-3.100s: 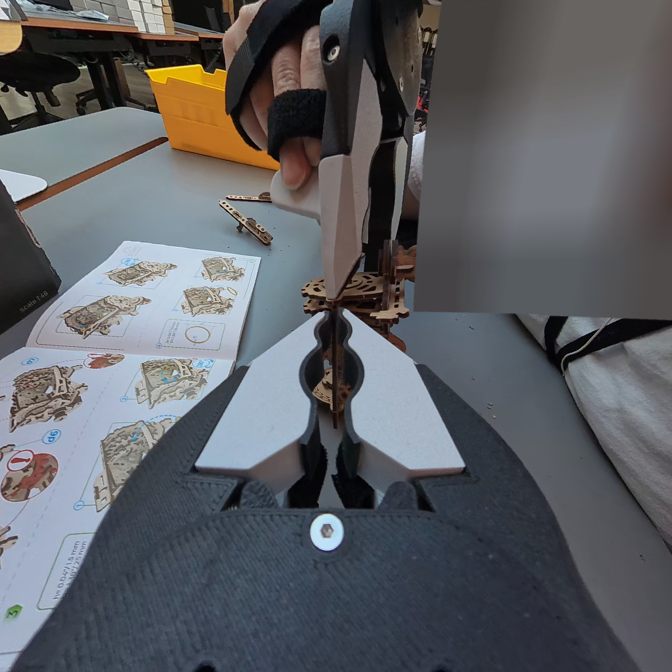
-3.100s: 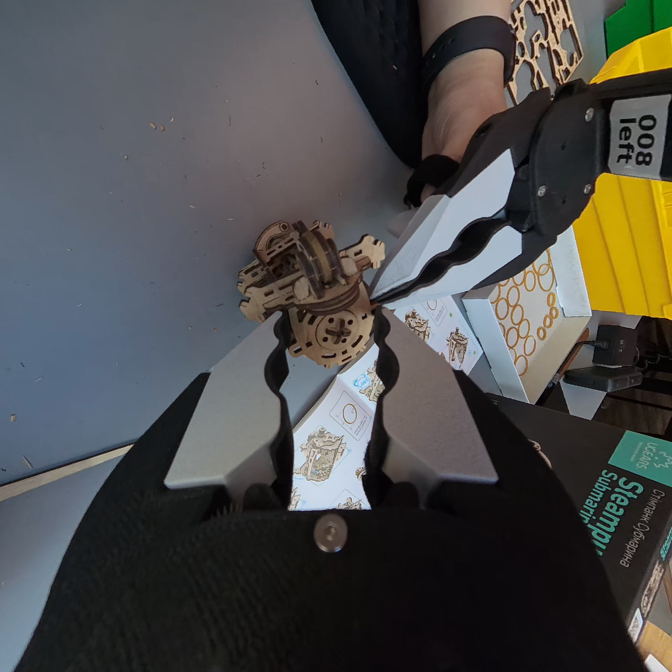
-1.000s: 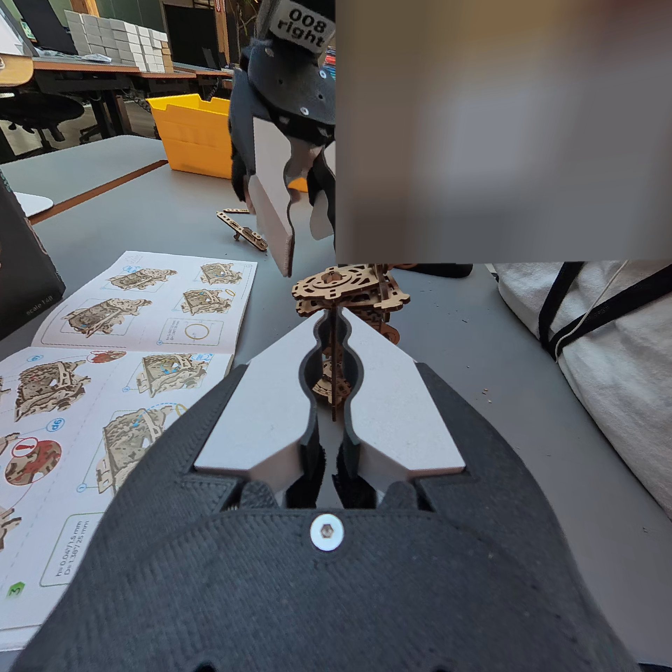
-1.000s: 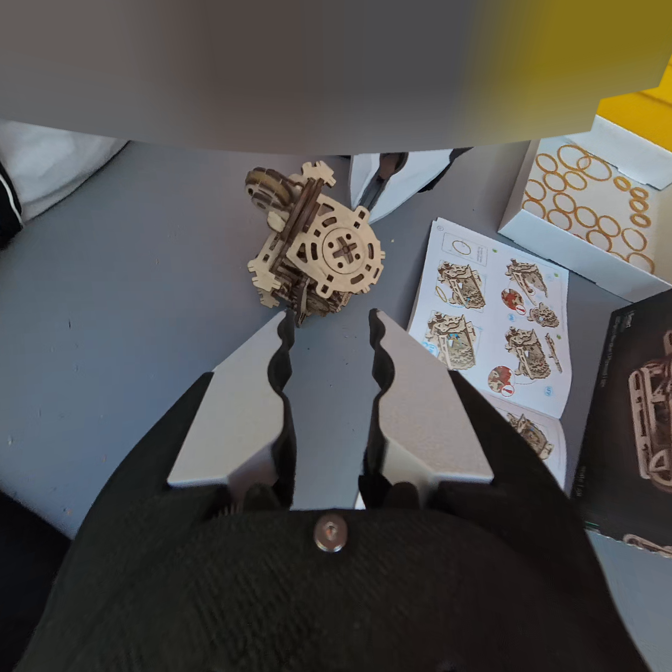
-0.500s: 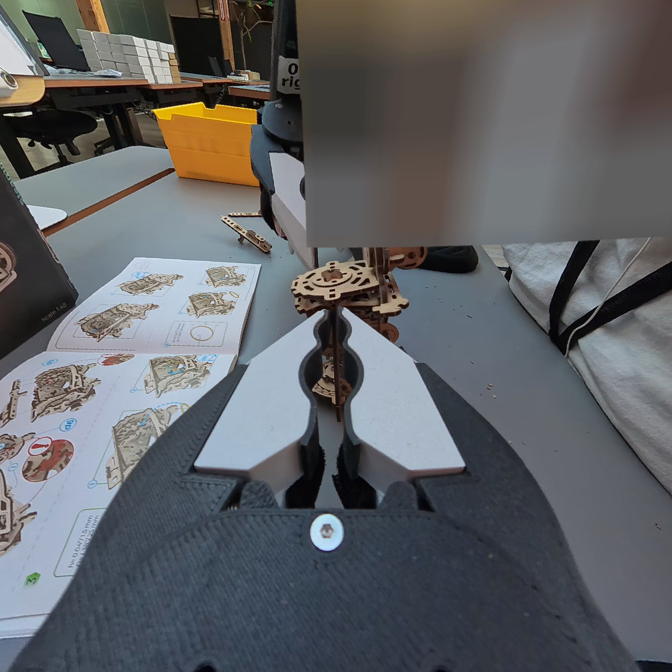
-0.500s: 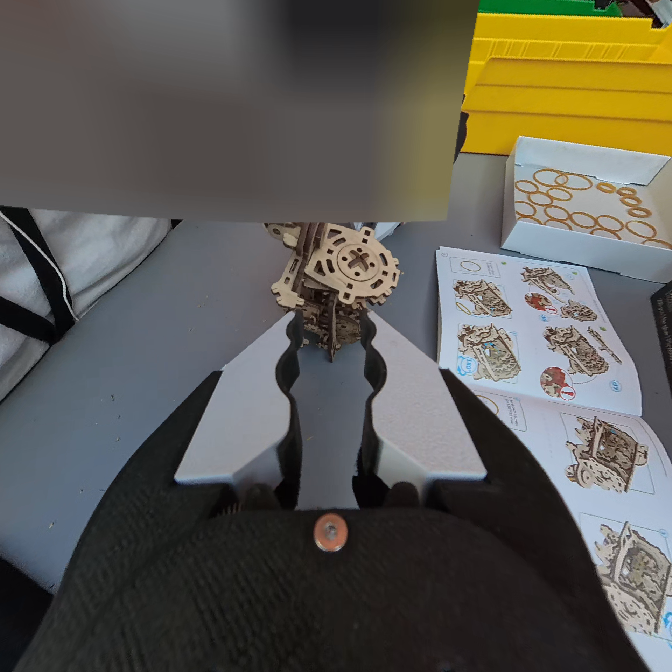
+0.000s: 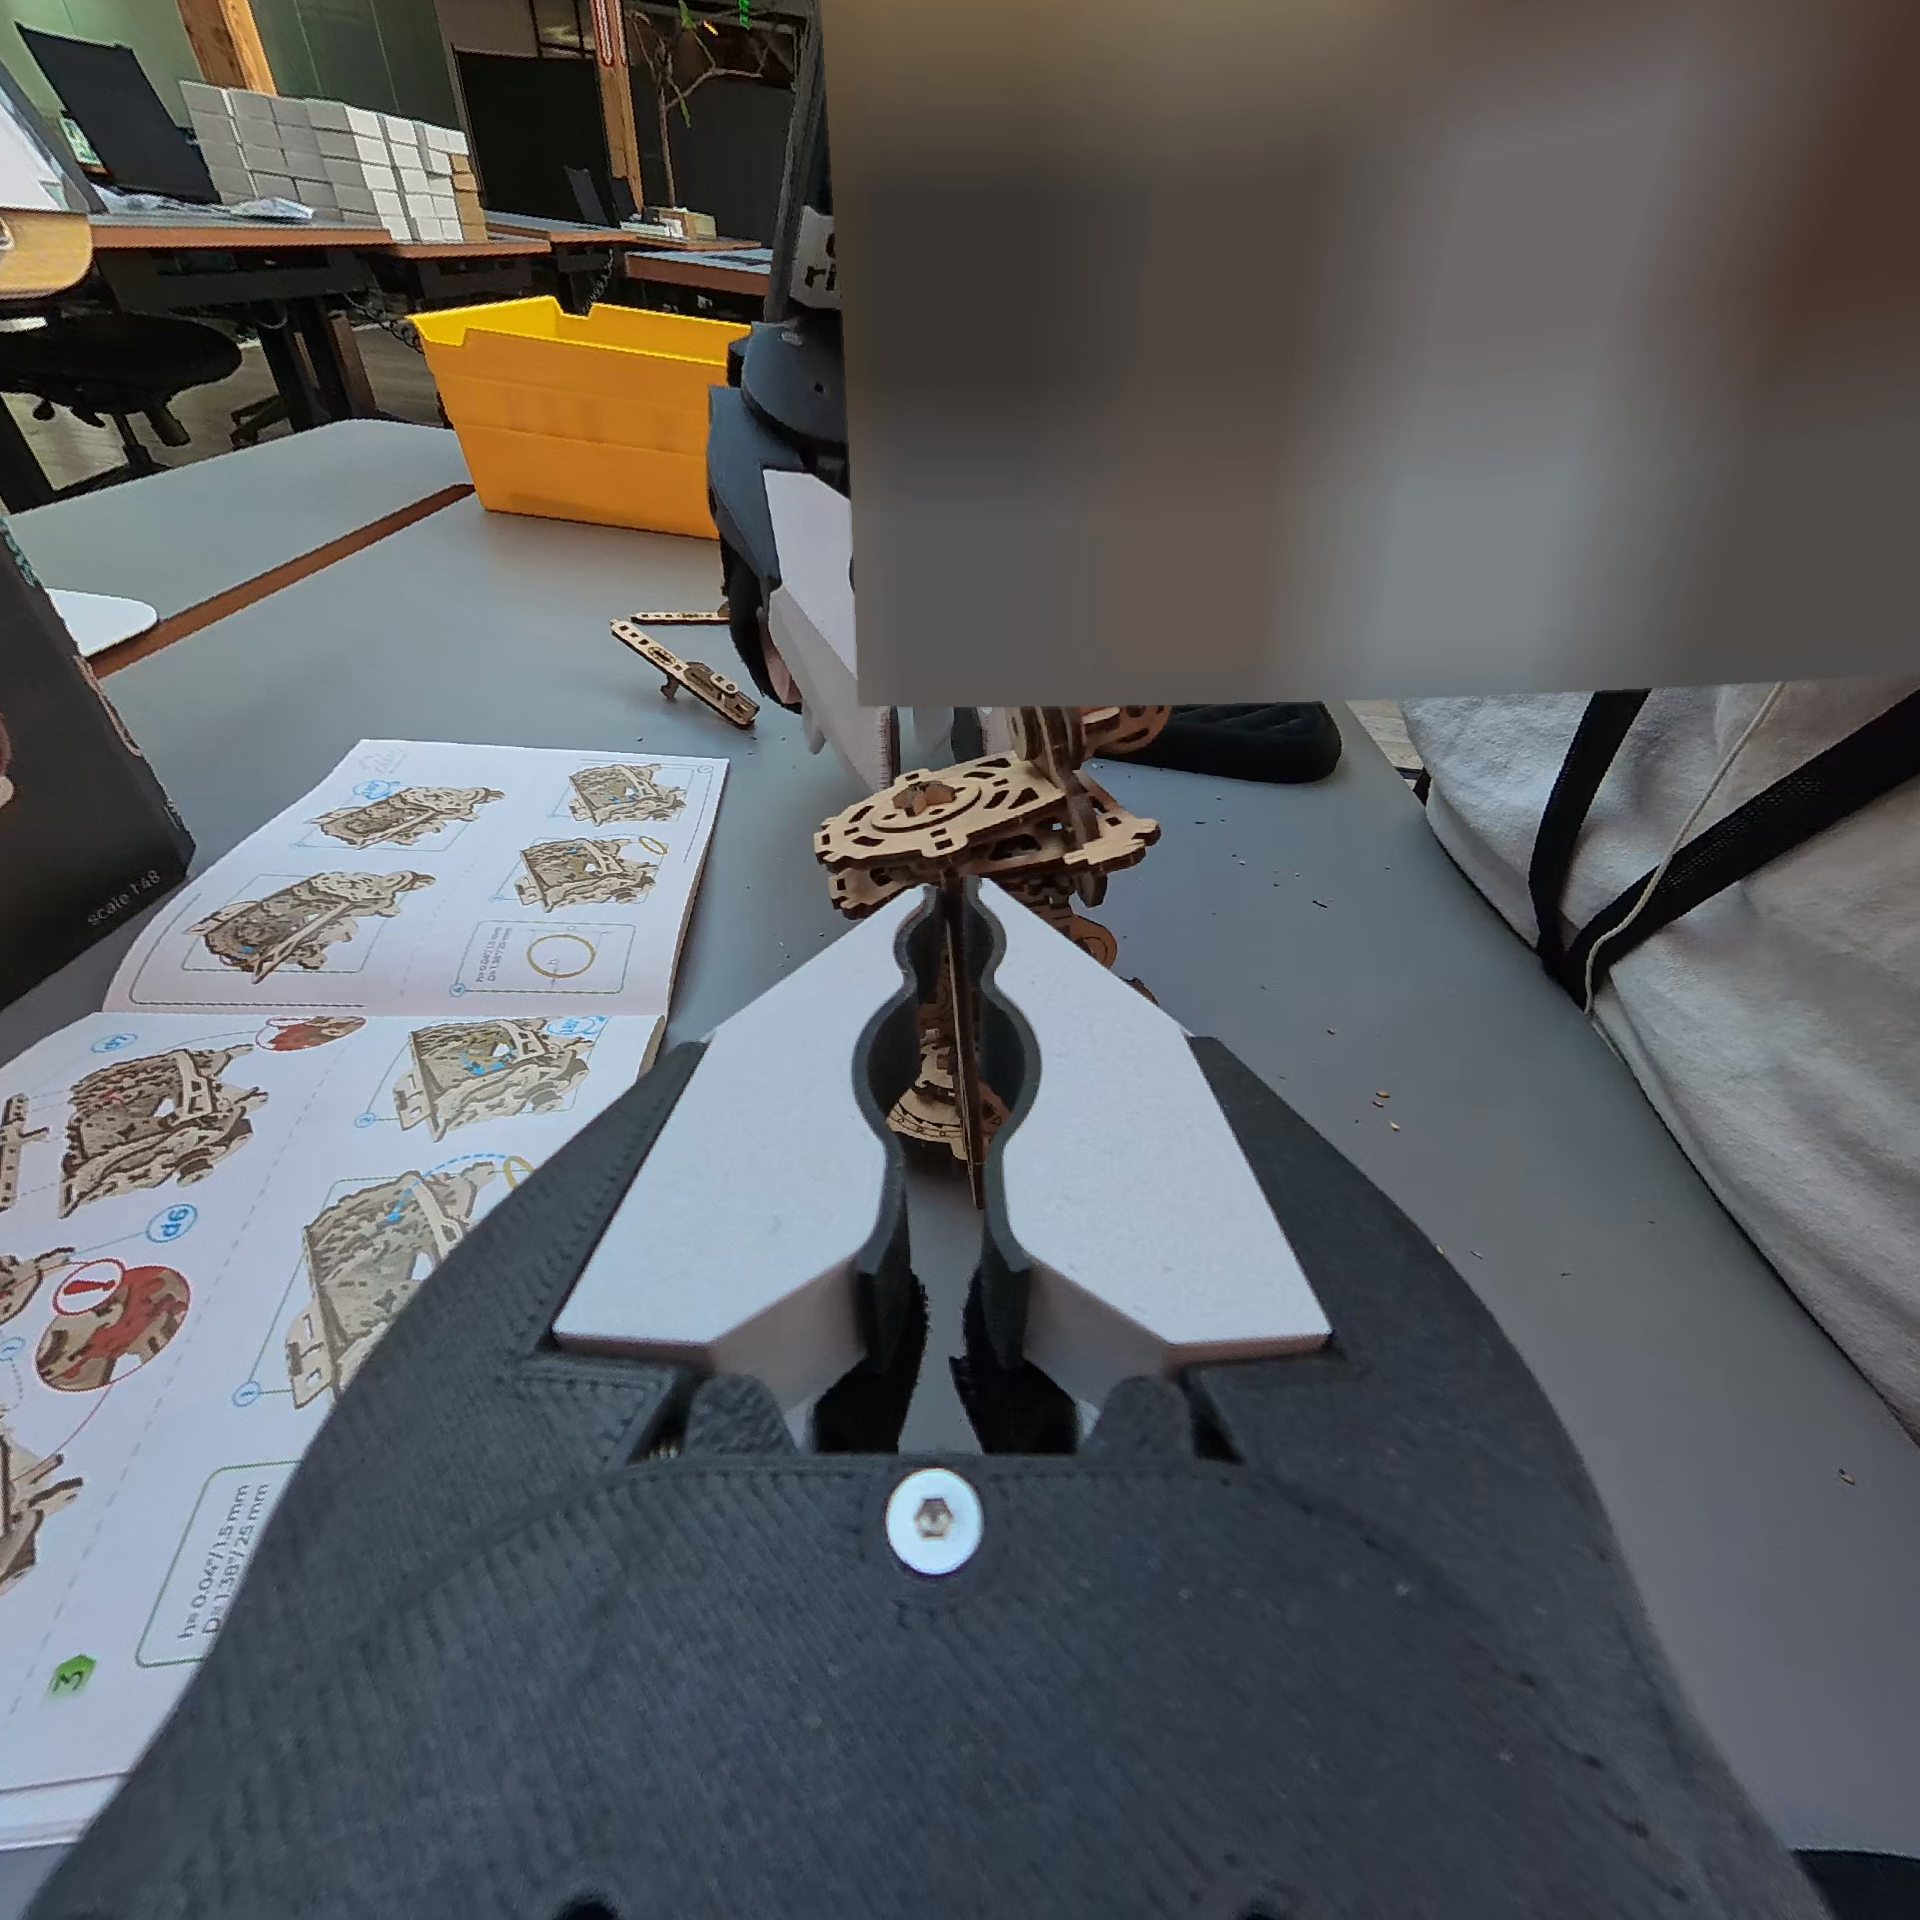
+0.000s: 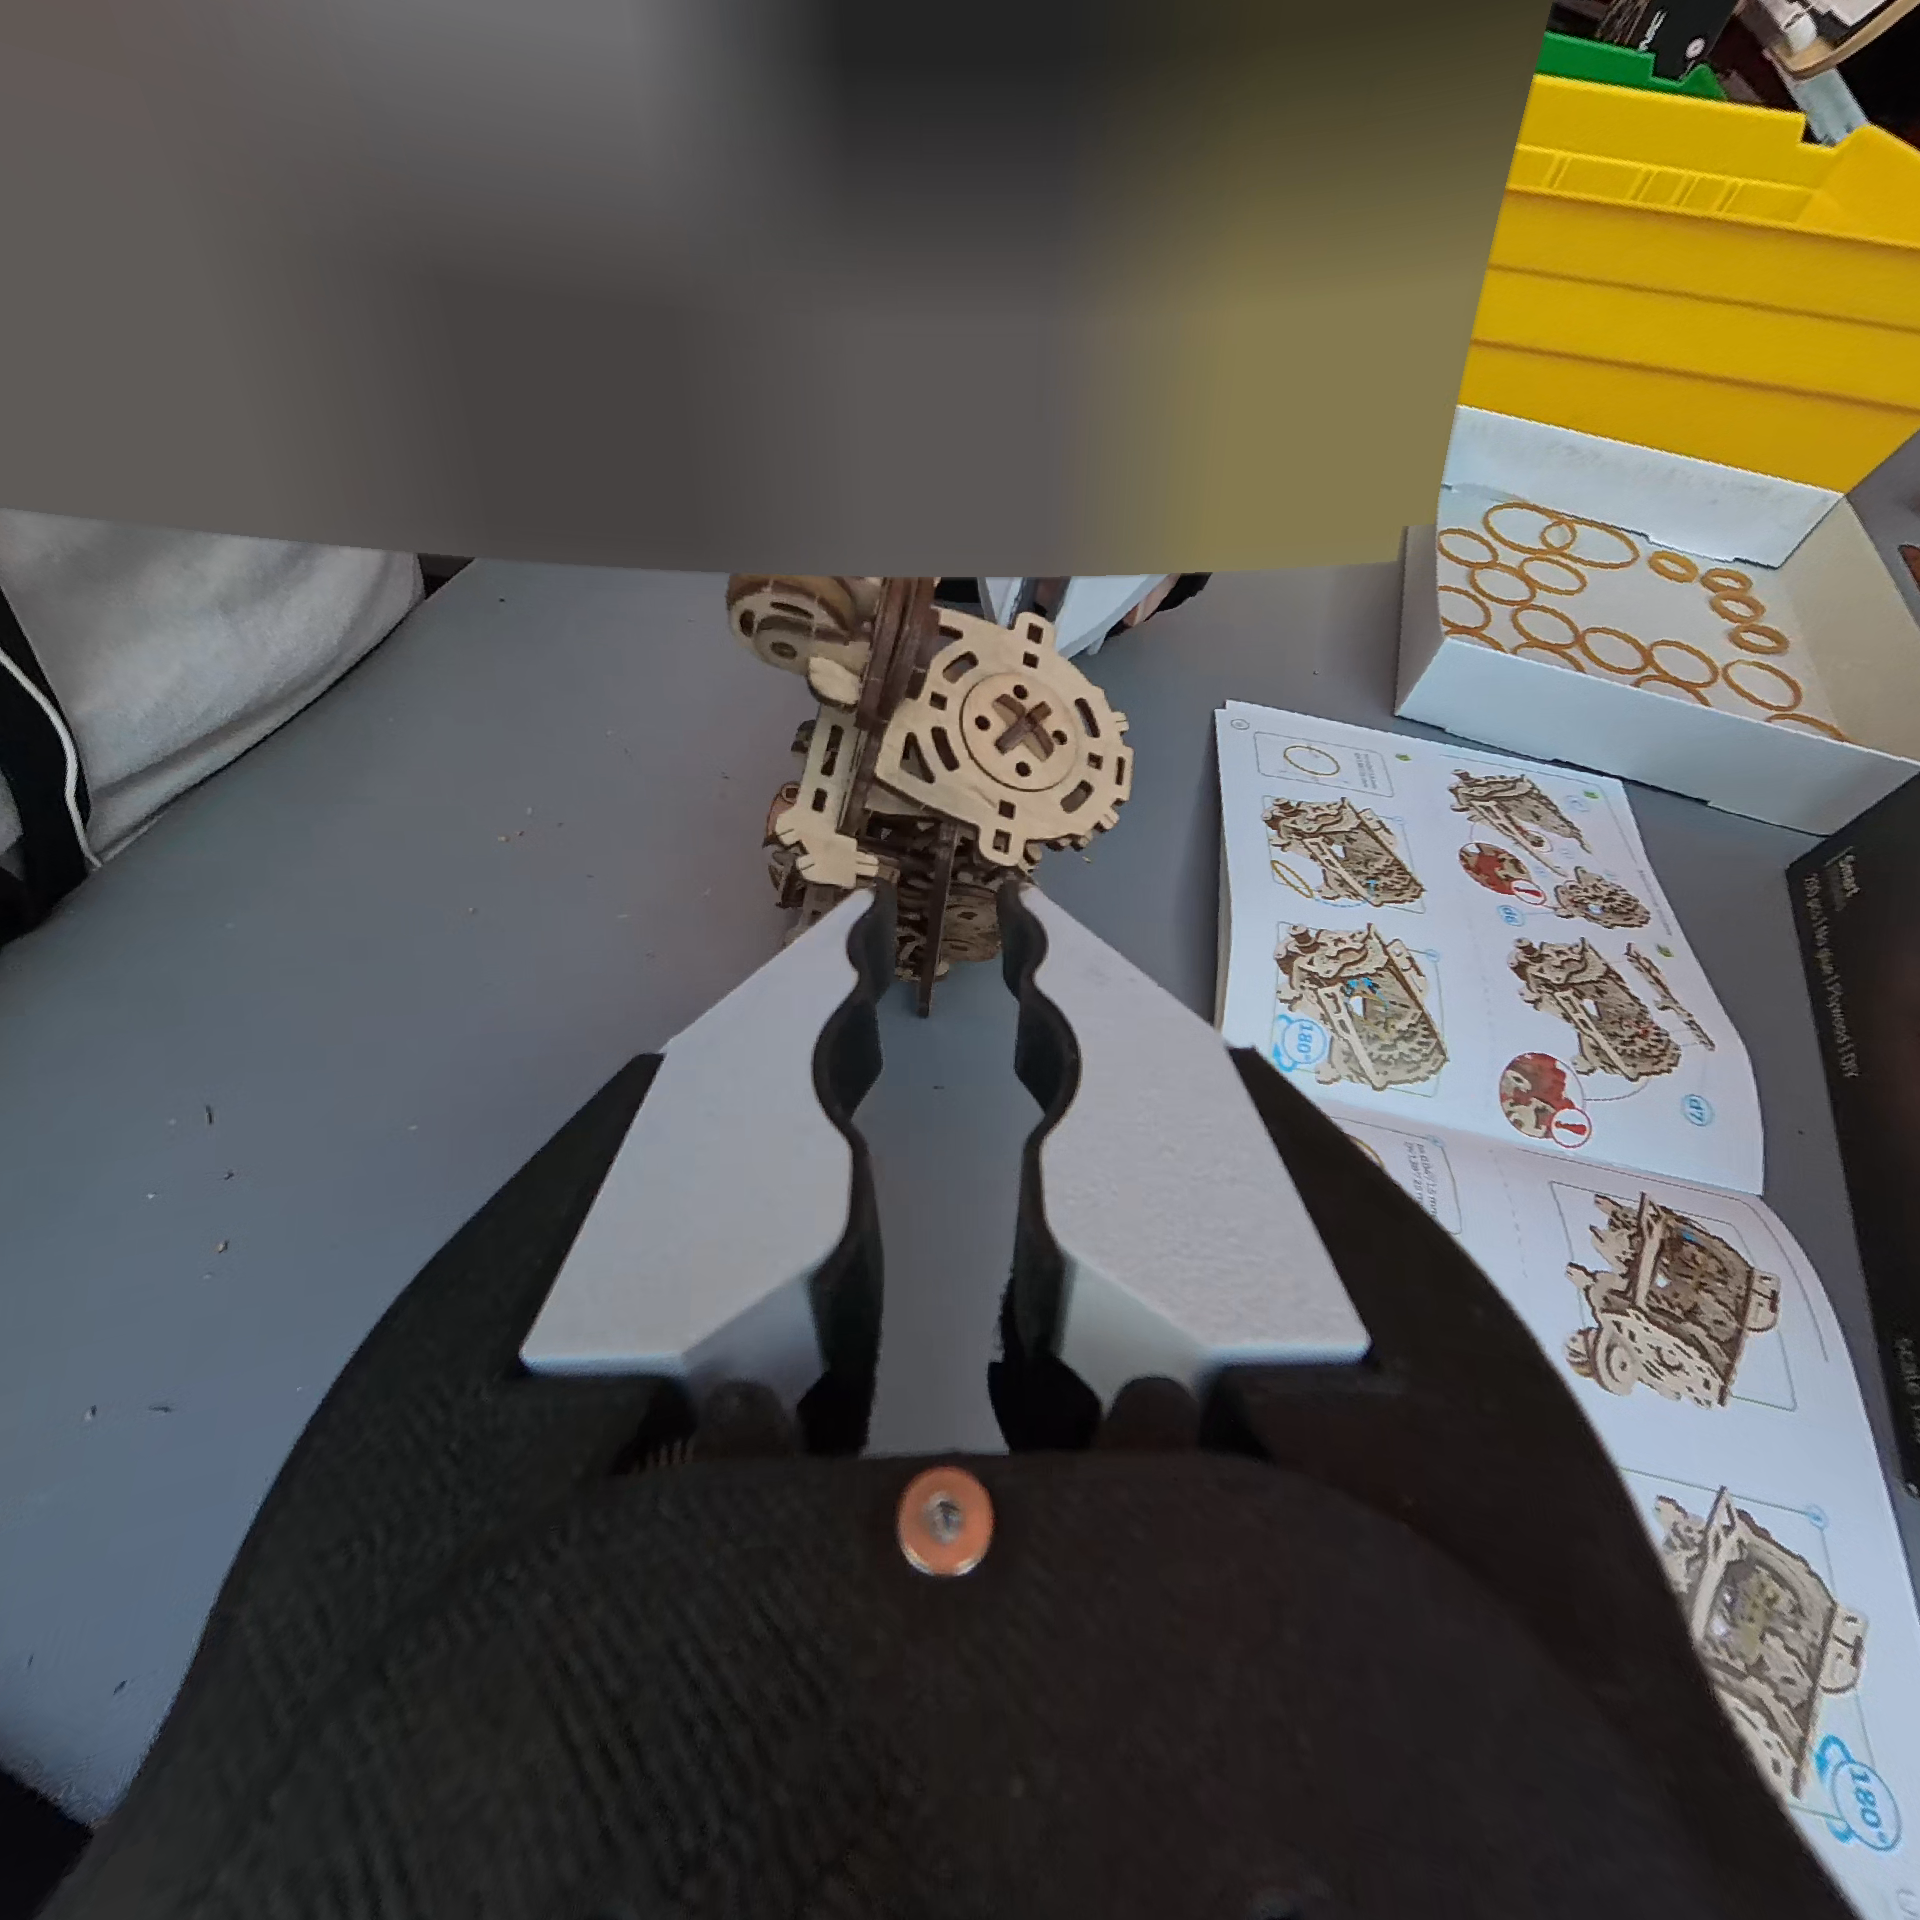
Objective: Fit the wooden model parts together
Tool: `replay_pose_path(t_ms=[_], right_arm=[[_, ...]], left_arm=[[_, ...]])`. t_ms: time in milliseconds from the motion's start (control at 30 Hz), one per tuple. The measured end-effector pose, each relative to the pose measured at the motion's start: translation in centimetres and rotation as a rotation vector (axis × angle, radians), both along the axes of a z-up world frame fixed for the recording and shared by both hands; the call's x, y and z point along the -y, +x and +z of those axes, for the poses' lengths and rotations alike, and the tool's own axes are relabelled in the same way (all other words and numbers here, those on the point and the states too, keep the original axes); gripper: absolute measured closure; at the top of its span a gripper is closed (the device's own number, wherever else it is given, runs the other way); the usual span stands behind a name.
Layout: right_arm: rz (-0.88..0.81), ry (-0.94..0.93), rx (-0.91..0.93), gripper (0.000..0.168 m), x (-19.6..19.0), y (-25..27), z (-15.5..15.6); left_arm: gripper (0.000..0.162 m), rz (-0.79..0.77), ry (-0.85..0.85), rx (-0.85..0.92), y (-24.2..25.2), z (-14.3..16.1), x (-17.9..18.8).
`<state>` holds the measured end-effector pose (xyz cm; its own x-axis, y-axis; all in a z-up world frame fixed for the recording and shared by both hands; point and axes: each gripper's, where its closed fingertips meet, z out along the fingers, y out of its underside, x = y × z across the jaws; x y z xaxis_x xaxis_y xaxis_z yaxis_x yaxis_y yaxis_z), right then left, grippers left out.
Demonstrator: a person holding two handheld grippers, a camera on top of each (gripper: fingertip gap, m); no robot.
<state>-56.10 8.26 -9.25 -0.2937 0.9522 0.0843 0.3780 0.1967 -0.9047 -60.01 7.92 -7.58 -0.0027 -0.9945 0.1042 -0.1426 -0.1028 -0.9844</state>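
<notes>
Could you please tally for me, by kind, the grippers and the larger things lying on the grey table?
Grippers: 2, left gripper, right gripper
Wooden model assembly: 1
Loose wooden strip part: 1
Instruction booklet: 1
White box of rubber rings: 1
Yellow bin: 1
Black box: 1
Total: 8

The wooden model (image 7: 977,842) stands on the surface (image 7: 1299,1143), between the two hand-held grippers, which face each other across it. The left hand-held gripper (image 7: 948,914) is pinched on a thin upright plate of the model; the right hand-held gripper (image 8: 940,904) has its fingertips at either side of the model's lower part. In the left wrist view, an open booklet (image 7: 416,914) lies left of the model, a loose wooden strip (image 7: 686,670) lies behind the booklet, and a bin (image 7: 582,416) stands farther back. A cloth bag (image 7: 1714,987) lies right of the model. In the right wrist view, a tray of rings (image 8: 1621,634) sits behind the booklet (image 8: 1455,935).
</notes>
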Motion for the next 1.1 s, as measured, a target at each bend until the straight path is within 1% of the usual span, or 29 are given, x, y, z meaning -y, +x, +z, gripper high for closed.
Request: replay_pose_path(t_ms=[233,400,500,567,733,900,967,1067,1100], right_arm=[[-0.011,0.021,-0.040,0.149,-0.2,-0.4,0.4],[-0.008,0.021,-0.059,0.156,0.0,-0.5,0.8],[-0.006,0.031,-0.066,0.157,0.1,-0.4,0.9],[-0.012,0.041,-0.079,0.161,0.0,-0.4,1.1],[-0.008,0.050,-0.086,0.162,0.1,-0.3,1.2],[-0.005,0.055,-0.094,0.162,0.2,-0.4,1.3],[-0.007,0.058,-0.095,0.162,0.2,-0.4,1.3],[-0.008,0.066,-0.097,0.162,0.2,-0.5,1.4],[-0.007,0.067,-0.099,0.162,0.2,-0.5,1.4]], left_arm=[[0.162,-0.002,0.007,0.000,0.0,0.0,0.0],[0.162,-0.003,0.004,0.003,0.0,0.1,0.0],[0.161,-0.004,0.002,0.007,0.0,0.1,0.0],[0.159,-0.005,-0.001,0.006,0.0,0.1,0.0],[0.156,-0.007,-0.001,0.001,0.0,0.1,0.0],[0.144,0.016,0.001,-0.018,-0.6,0.1,-0.5],[0.141,0.047,0.016,-0.007,-1.2,1.0,-1.1],[0.139,0.072,0.018,0.053,-1.6,4.5,-2.2],[0.137,0.062,-0.005,0.038,-1.3,5.3,-2.5]])
